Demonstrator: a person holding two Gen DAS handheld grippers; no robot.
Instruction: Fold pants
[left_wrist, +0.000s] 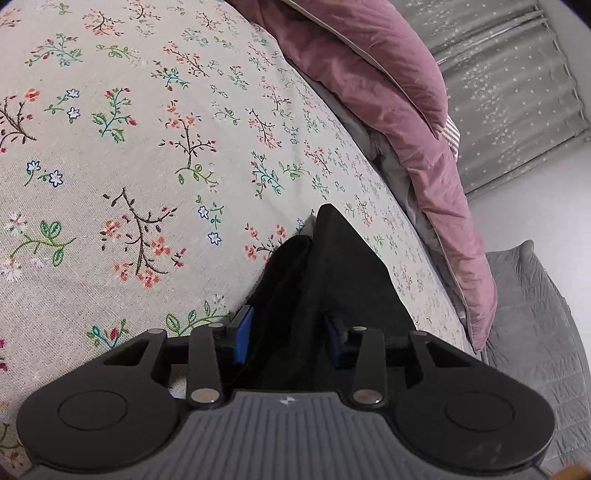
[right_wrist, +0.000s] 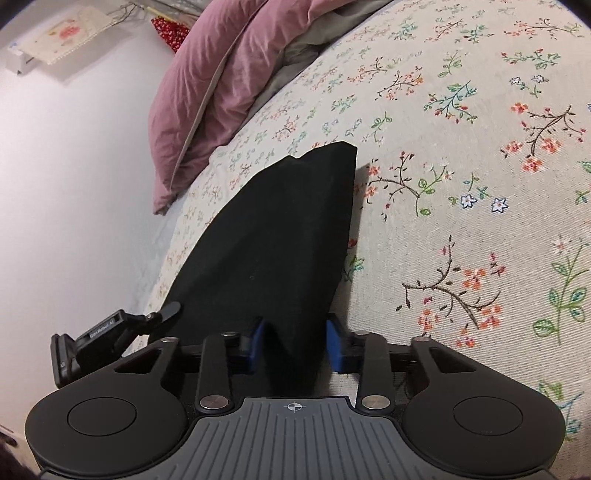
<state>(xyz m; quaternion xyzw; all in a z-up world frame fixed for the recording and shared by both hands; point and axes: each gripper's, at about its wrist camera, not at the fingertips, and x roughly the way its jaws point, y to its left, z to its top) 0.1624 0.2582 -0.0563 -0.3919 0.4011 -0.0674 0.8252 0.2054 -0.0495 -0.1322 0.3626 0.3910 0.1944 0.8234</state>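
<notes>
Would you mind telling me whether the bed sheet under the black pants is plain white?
No, the bed sheet under the black pants is pale with a printed pattern of small flowers, leaves and brown twigs.

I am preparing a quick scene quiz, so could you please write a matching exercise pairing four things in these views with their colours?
Things:
1. pants
2. bed sheet
3. duvet
4. gripper pads

Colours:
A. blue
B. dusty pink
C. black
D. pale with small printed flowers

Pairs: 1-C, 2-D, 3-B, 4-A
</notes>
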